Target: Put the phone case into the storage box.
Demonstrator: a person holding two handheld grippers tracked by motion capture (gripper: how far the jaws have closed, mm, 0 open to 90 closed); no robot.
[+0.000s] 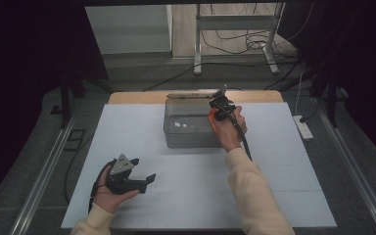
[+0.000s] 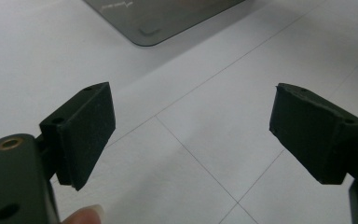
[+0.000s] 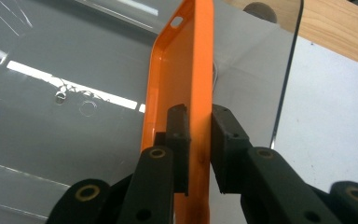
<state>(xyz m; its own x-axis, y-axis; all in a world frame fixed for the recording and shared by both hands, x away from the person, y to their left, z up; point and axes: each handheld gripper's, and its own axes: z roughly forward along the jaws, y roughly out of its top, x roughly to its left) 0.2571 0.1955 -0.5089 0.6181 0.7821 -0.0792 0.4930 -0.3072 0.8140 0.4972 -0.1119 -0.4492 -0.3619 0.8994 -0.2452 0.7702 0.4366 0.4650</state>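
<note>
Orange phone case [image 3: 186, 84] pinched by right gripper [image 3: 199, 140] over clear bin [image 1: 188, 128] may slip from thin-edge grip; left gripper [image 2: 191, 135] gapes empty.

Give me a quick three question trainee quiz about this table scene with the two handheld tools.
1. True or false: the right tool grips an orange phone case.
2. What is the left tool holding? A) a cloth B) nothing C) the case
3. Over which thing is the case held?

Key:
1. True; its pads press on the case's wall.
2. B; its jaws stand wide apart above the white table.
3. The clear plastic box in the middle of the table.
</note>
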